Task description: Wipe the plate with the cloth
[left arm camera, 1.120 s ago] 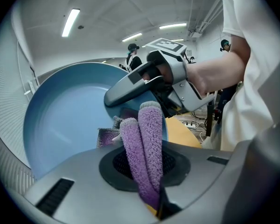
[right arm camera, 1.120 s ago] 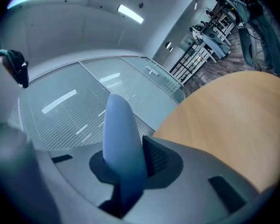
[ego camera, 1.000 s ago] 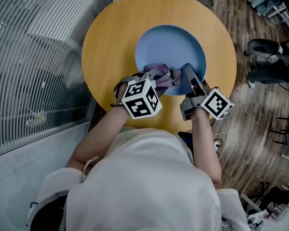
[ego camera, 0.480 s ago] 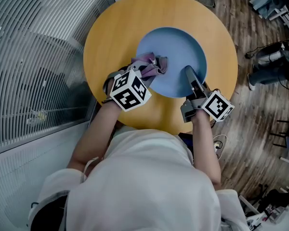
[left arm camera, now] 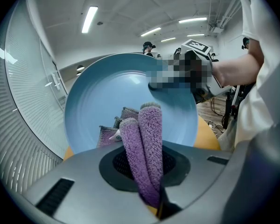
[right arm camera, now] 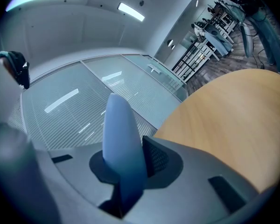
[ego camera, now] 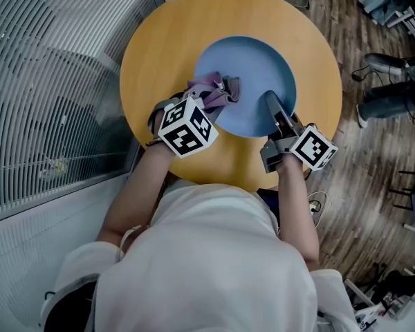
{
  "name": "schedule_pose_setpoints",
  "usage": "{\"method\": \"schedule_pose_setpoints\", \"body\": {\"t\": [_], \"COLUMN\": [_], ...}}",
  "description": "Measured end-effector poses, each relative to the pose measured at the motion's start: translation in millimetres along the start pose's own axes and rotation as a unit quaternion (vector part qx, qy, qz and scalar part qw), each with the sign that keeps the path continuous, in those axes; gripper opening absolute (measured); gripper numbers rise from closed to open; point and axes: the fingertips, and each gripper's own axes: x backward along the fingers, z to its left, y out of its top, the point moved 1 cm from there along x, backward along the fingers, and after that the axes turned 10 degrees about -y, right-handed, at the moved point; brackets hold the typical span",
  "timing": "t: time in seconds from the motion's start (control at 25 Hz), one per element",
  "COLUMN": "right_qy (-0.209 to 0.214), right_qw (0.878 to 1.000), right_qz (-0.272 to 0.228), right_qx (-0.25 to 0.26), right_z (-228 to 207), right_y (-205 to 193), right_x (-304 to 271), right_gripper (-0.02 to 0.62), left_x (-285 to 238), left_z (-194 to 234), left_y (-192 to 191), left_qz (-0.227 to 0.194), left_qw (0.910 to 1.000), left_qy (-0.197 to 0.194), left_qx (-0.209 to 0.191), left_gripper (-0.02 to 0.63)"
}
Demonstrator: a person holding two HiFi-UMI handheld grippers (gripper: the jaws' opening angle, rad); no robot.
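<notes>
The round wooden table (ego camera: pixel 159 40) stands beside a slatted blind, and the blue plate (ego camera: pixel 252 68) sits at its middle. My right gripper (ego camera: pixel 271 106) is clamped on the plate's near rim and steadies it; in the right gripper view the rim stands between the jaws. My left gripper (ego camera: pixel 202 104) is clenched on the purple cloth (ego camera: pixel 216 92), a doubled fold of it pinched between the jaws and the loose end bunched on the plate's left part. I judge the wiping is under way, with most of the blue face yet to cover. Whether the plate lies flat or is tipped up a little at my side I can't quite tell. Next I should drag the cloth across toward the far and right parts, pressing down while the right grip holds firm.
</notes>
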Motion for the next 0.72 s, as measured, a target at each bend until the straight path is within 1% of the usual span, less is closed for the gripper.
{"method": "schedule_pose_setpoints", "body": {"t": [0.32,0.6,0.72], "right_qy": [0.027,0.027,0.020], "right_qw": [0.999,0.999,0.999], "right_qz": [0.029,0.039,0.047], "right_qx": [0.019,0.013,0.009], "right_z": [-3.5,-8.5,-11.0], "right_y": [11.6,2.9,-2.9], "right_x": [-3.0,-5.4,-4.6], "right_gripper": [0.071,0.071,0.071], "left_x": [-9.5,-18.4,-21.6], "left_z": [-6.0,-13.7,-19.9], "left_y": [17.6,36.2,47.4], "left_qz": [-0.004,-0.013,-0.015], "left_qw": [0.9996,0.9982,0.9976], "left_qy": [-0.014,-0.024,-0.028], "left_qx": [-0.025,-0.053,-0.062], "left_gripper": [0.051,0.051,0.051]}}
